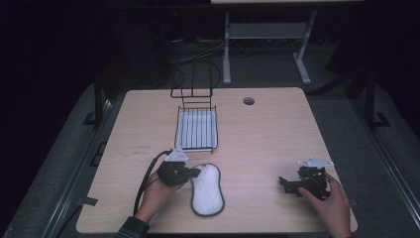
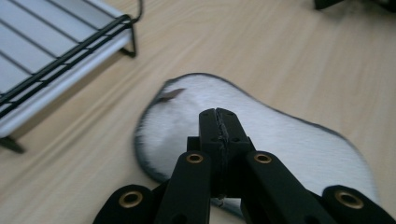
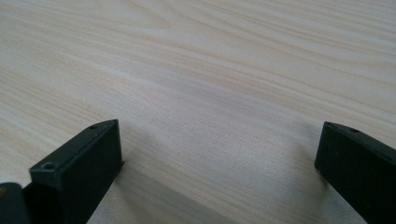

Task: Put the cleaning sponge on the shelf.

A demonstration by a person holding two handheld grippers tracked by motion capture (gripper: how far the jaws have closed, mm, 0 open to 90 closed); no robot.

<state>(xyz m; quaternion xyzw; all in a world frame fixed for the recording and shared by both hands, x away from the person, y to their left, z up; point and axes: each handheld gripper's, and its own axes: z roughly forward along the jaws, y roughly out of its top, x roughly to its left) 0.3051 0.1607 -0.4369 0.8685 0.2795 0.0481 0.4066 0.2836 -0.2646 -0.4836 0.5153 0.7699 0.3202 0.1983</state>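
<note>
Lying flat near the front edge of the surface (image 1: 257, 134), a little left of its middle, the white pad (image 1: 207, 190) is a fuzzy, peanut-shaped thing with a dark bound rim and a small tag near one end. It looks soft, light and floppy, so it would likely droop if lifted by 1 end; the bound rim seems the firmest place to pinch, since the pile offers little to bite on. The left claw (image 1: 196, 172) hovers over the pad's far end with its jaws pressed together and nothing visibly caught between them. The right claw (image 1: 283, 182) rests near the front right corner with its jaws spread wide over bare wood. A black wire rack (image 1: 197, 130) with a white tray stands just beyond the pad, toward the back edge.
</note>
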